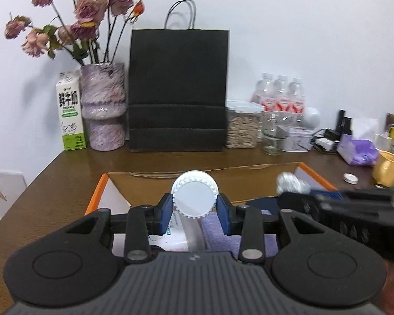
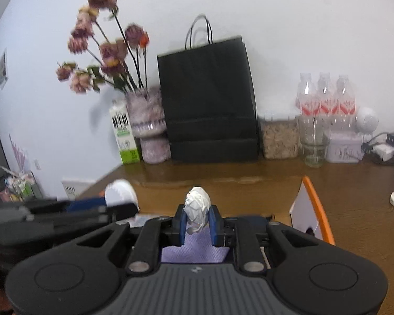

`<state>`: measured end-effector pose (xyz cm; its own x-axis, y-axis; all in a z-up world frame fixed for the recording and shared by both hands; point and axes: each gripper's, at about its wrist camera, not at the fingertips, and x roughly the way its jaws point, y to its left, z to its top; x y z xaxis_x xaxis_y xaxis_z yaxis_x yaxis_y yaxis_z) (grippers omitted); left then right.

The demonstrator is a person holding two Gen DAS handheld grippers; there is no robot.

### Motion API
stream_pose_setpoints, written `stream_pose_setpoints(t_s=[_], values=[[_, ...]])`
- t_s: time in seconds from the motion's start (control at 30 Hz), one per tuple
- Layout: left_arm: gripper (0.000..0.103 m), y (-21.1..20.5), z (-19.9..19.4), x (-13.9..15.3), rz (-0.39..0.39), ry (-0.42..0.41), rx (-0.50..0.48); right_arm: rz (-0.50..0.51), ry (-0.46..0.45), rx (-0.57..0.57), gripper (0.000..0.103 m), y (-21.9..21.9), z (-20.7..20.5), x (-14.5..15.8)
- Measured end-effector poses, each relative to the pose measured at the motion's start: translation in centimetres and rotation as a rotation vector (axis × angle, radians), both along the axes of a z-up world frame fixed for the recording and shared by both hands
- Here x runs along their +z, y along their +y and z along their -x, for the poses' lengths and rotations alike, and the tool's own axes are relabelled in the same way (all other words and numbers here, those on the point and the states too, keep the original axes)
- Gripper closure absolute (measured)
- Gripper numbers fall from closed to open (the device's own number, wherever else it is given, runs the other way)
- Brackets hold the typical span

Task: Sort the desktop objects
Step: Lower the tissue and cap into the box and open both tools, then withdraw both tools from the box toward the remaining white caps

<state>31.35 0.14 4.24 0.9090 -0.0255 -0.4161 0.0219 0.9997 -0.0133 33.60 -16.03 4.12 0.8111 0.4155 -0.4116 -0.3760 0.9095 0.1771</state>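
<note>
My left gripper (image 1: 195, 204) is shut on a small container with a white ribbed cap (image 1: 194, 194), whose round top faces the camera. It hangs over an open cardboard box with orange edges (image 1: 97, 194). A purple cloth (image 1: 218, 233) and papers lie inside the box. My right gripper (image 2: 197, 220) is shut on a crumpled white ball of paper or foil (image 2: 197, 207), above the same box (image 2: 317, 210). That ball (image 1: 293, 183) and the right gripper (image 1: 310, 194) show blurred at the right of the left wrist view. The left gripper (image 2: 113, 207) and its white cap (image 2: 120, 191) show at the left of the right wrist view.
Along the wall stand a milk carton (image 1: 69, 110), a vase of dried roses (image 1: 103, 107), a black paper bag (image 1: 178, 89), a jar of oats (image 1: 241, 126), water bottles (image 1: 281, 97) and a glass jar (image 1: 273, 141). A yellow mug (image 1: 388, 168), a tissue pack (image 1: 357, 149) and a small round lid (image 1: 350, 178) sit at the right.
</note>
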Motion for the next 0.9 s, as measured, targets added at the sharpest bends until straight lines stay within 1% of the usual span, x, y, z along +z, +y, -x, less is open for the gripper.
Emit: stream_pose_setpoints(t_s=[0.17,0.2,0.23,0.27,0.3,0.33,0.37,0.4,0.43,0.47,0.5,0.53,0.6,0.67,0.73,0.9], values=[[0.067,0.3,-0.2,-1.1,-0.019,0.02,0.02,0.04,-0.003,-0.023,0.086,0.0,-0.1,-0.9],[0.067,0.3,-0.1,-1.1,-0.019,0.018,0.019,0.042,-0.005,-0.021,0.085,0.1,0.0,-0.9],[0.066,0.3,0.0,-1.2,-0.019,0.015,0.02,0.045,-0.008,-0.02,0.083,0.2,0.2,-1.0],[0.066,0.2,0.1,-1.2,-0.023,0.01,0.025,0.049,-0.01,-0.022,0.082,0.2,0.3,-1.0],[0.06,0.1,0.3,-1.3,-0.031,0.002,0.033,0.054,-0.014,-0.027,0.082,0.3,0.4,-1.1],[0.055,-0.1,0.5,-1.3,-0.045,-0.005,0.042,0.059,-0.019,-0.033,0.076,0.3,0.6,-1.1],[0.042,-0.2,0.6,-1.3,-0.059,-0.014,0.052,0.06,-0.023,-0.032,0.07,0.2,0.7,-1.0],[0.025,-0.2,0.8,-1.2,-0.069,-0.03,0.062,0.057,-0.028,-0.031,0.05,0.1,1.0,-0.9],[0.022,-0.3,1.3,-1.1,-0.082,-0.055,0.081,0.054,-0.039,-0.034,0.031,0.0,1.3,-0.7],[0.015,-0.2,1.6,-0.9,-0.094,-0.078,0.105,0.052,-0.059,-0.045,0.023,-0.2,1.6,-0.5],[0.002,-0.1,2.0,-0.6,-0.1,-0.105,0.127,0.05,-0.085,-0.056,0.009,-0.4,2.0,-0.3],[0.0,0.0,2.3,-0.4,-0.098,-0.132,0.146,0.044,-0.111,-0.066,0.0,-0.7,2.4,0.0],[0.0,0.2,3.2,0.0,-0.078,-0.189,0.156,0.02,-0.141,-0.067,0.0,-1.1,3.0,0.4],[0.0,0.2,3.6,0.3,-0.067,-0.209,0.16,0.01,-0.158,-0.07,0.0,-1.3,3.4,0.7],[0.0,0.0,3.8,0.3,-0.069,-0.218,0.162,0.017,-0.171,-0.083,0.0,-1.2,3.6,0.9],[0.0,-0.1,3.7,0.2,-0.074,-0.209,0.159,0.029,-0.177,-0.092,0.0,-1.2,4.0,1.0]])
